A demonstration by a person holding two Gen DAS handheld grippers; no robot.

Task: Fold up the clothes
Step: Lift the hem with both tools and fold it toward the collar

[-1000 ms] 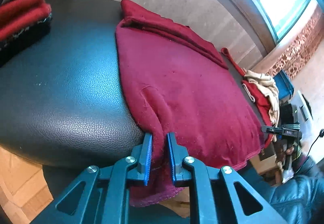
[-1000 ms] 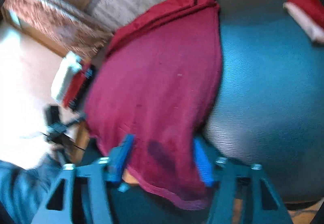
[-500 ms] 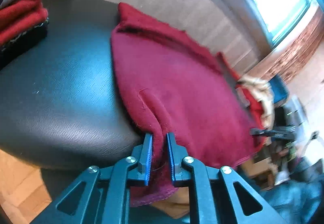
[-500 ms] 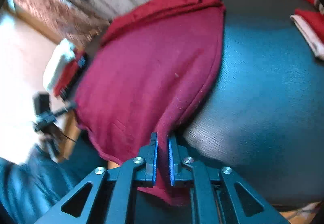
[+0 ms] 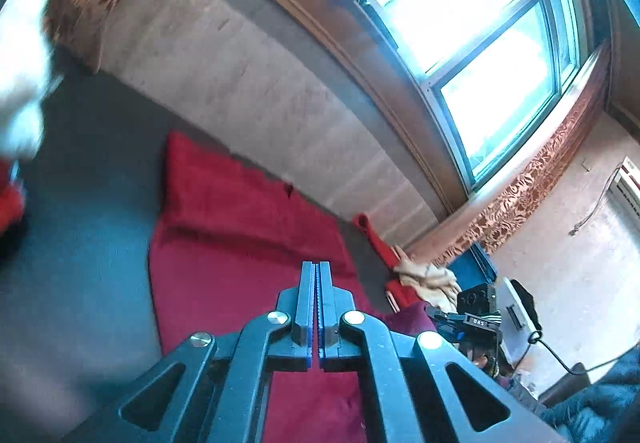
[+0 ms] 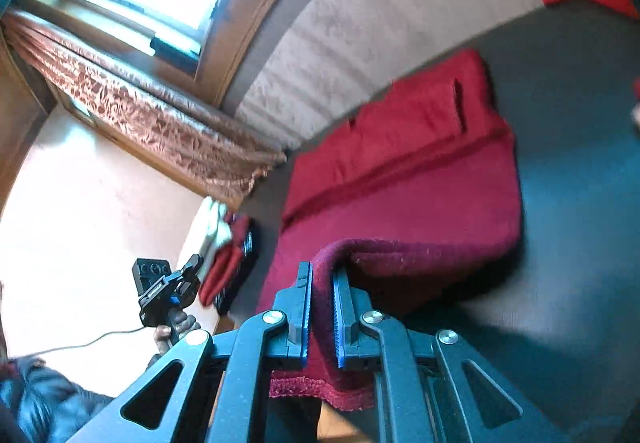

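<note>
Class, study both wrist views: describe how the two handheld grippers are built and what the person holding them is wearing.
Each gripper, left and right, has dark grey-blue plastic linkage arms with triangular cut-outs, silver round bolts and ribbed blue pads lining the jaws. The left one carries a black camera block. The person wears a dark shiny padded sleeve.

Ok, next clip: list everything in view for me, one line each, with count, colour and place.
garment: one, dark red, spread on the table, near hem lifted
table: one, black
clothes pile: one, red and white, far table end
window: one, bright, above wall
curtain: patterned brown, below window
right gripper: blue pads shut on the garment
left gripper: shut; cloth between the pads cannot be seen
sleeve: dark, low left
</note>
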